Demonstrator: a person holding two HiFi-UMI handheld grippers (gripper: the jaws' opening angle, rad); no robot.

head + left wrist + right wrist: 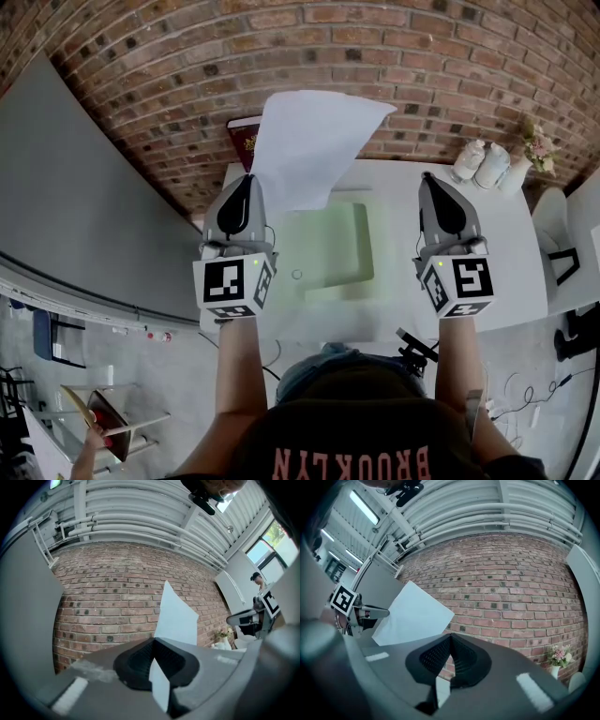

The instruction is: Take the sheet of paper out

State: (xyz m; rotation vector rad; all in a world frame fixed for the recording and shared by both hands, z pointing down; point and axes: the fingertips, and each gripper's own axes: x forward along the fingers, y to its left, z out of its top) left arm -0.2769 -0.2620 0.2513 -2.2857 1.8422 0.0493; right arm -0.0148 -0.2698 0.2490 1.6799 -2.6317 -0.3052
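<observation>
Your left gripper [247, 180] is clamped on one edge of the sheet of paper [314, 141], upper centre of the frame above the green folder [339, 246], your right gripper [429, 180] closed and empty, so a quick swing could slip or crease it.

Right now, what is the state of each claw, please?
Left claw: closed on the sheet of paper.
Right claw: closed, holding nothing.

The scene is lit brightly and evenly. The sheet of paper [314, 150] ahead of the left gripper [246, 183] is nearly washed out. Brick courses [375, 47] are bent by strong barrel distortion; both gripper views are darkened at the corners, the near jaws blurred.
</observation>
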